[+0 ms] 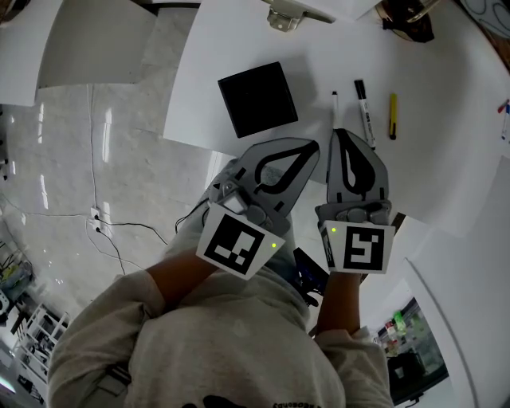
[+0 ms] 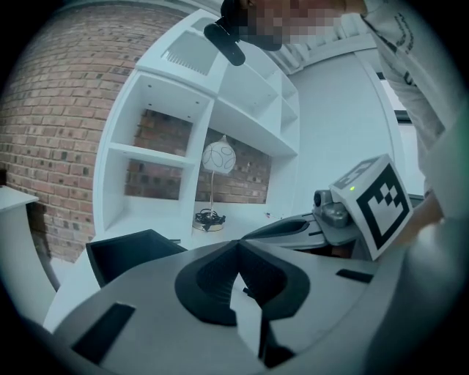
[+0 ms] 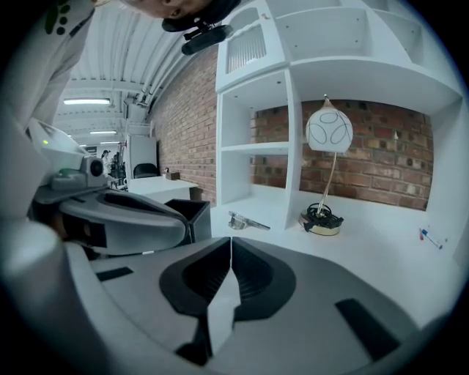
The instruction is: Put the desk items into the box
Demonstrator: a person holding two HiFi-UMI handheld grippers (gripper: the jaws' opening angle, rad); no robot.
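A black open box (image 1: 257, 99) sits on the white desk (image 1: 446, 159); it also shows as the box (image 2: 128, 254) at left in the left gripper view and as the box (image 3: 190, 211) in the right gripper view. To its right lie a thin white pen (image 1: 335, 107), a black marker (image 1: 364, 111) and a yellow pen-like item (image 1: 393, 115). My left gripper (image 1: 314, 146) and right gripper (image 1: 338, 134) hang side by side just short of these items. Both are shut and hold nothing: the left gripper (image 2: 238, 244) and the right gripper (image 3: 231, 244) show their tips touching.
A metal clip (image 1: 284, 17) lies at the far edge of the desk, seen as the clip (image 3: 249, 221) by the white shelf unit (image 3: 293, 117). A globe lamp (image 3: 328, 130) stands in a shelf bay. The desk edge runs left of the box, above a marble floor (image 1: 96, 159).
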